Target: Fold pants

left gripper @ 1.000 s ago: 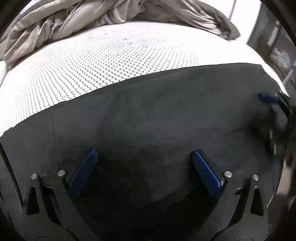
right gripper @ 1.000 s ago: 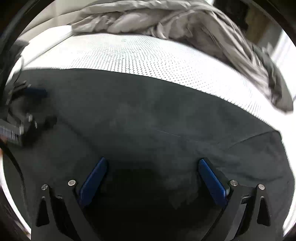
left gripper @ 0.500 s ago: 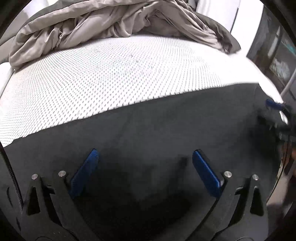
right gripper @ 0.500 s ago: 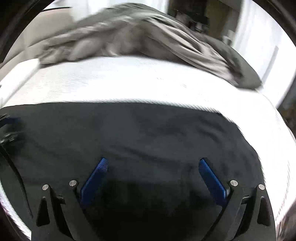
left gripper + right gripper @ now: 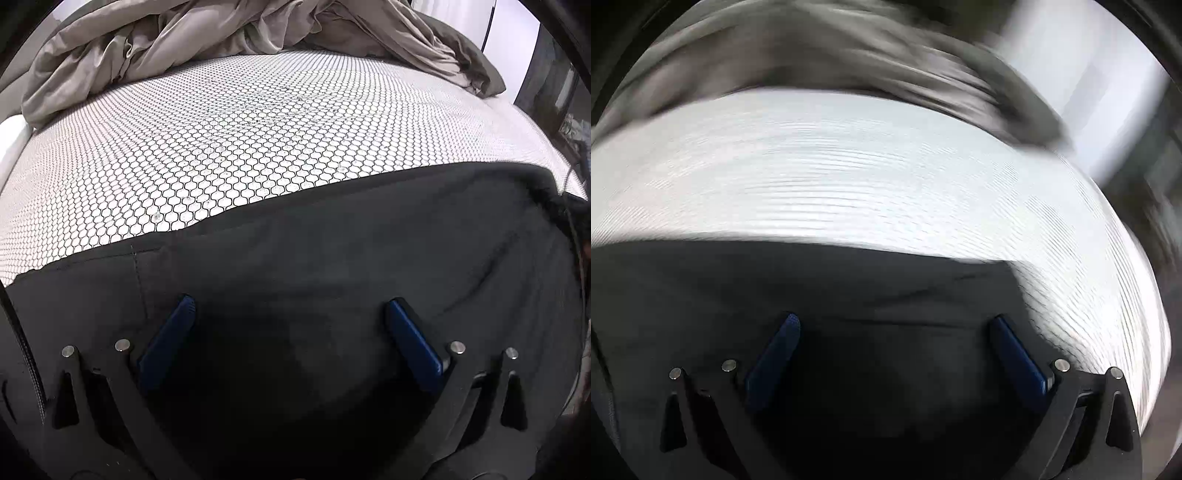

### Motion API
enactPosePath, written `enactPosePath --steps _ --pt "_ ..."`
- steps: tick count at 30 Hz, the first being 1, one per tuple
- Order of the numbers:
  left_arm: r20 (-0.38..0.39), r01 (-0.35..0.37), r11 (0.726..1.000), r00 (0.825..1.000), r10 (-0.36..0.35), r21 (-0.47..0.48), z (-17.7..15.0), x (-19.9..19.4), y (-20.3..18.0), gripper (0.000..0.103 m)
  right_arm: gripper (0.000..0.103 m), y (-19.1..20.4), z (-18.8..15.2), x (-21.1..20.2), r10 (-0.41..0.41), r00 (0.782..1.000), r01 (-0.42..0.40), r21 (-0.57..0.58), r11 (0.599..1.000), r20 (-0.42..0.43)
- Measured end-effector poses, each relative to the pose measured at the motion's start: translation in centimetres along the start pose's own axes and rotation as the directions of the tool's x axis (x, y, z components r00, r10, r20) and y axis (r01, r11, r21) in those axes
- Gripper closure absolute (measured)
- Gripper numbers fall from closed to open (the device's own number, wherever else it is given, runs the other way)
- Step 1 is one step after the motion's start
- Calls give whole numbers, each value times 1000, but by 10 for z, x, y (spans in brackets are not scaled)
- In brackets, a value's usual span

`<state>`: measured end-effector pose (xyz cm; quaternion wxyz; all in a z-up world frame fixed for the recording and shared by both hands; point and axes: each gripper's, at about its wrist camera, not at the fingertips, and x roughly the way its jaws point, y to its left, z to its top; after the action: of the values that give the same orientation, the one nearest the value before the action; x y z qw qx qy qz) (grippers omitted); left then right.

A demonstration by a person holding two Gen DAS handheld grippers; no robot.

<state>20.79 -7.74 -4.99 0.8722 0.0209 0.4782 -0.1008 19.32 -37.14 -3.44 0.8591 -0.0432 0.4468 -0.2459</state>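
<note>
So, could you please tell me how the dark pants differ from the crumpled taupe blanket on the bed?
The dark charcoal pants lie spread nearly flat; the taupe fabric blanket is bunched in deep folds. The pants lie near the open left gripper; the blanket lies at the far edge. Both rest on the white honeycomb-patterned mattress.

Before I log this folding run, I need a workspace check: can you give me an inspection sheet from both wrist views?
Surface: mattress cover, white with a black honeycomb print, partly bare.
Job's things: dark pants spread flat along the near edge, a few creases.
Clutter: rumpled grey-beige duvet heaped at the far side.
Grippers: left gripper open above the pants, holding nothing; right gripper open, holding nothing; that view is motion-blurred.
Cables: thin dark cable at the right edge of the left view.
Surroundings: dark furniture, too unclear to identify.
</note>
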Motion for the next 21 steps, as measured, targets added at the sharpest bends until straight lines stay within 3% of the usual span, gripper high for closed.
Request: enactPosePath --steps 2,4,7,9,11,12,14,16,17,19,21 --pt "-9 -10 1000 1000 10 -5 2 -1 1 0 1 -13 -4 -10 51 999 -52 75 996 6" --pt "-8 -21 1000 1000 21 -15 8 -10 -2 2 2 -7 -1 -36 78 995 -82 55 995 65" --pt "72 0 998 997 5 -64 19 -24 -5 2 2 18 12 -73 152 977 -153 -3 988 148" --pt "76 27 995 997 -20 -96 25 -14 -11 2 2 61 16 -82 266 956 -263 -42 964 124" --pt "-5 -3 995 1000 3 -101 27 10 -18 1 2 111 17 -73 326 943 -315 -135 939 68" --pt "-24 -49 996 999 47 -75 27 18 -24 1 2 144 18 -64 322 946 -308 -215 927 29" --pt "-10 -80 996 997 79 -37 27 20 -31 0 3 174 13 -58 282 959 -262 -318 911 18" --pt "-7 -55 997 999 54 -59 26 19 -28 0 2 164 18 -47 298 954 -285 -312 907 -4" --pt "-3 -43 997 999 43 -68 24 18 -27 0 2 146 21 -38 259 966 -251 -266 931 -5" --pt "-1 -36 997 999 36 -69 22 16 -29 0 1 94 25 -15 133 991 -133 -137 982 -13" --pt "1 -38 998 999 38 -58 24 17 -28 0 1 47 27 1 156 987 -155 26 988 -28"
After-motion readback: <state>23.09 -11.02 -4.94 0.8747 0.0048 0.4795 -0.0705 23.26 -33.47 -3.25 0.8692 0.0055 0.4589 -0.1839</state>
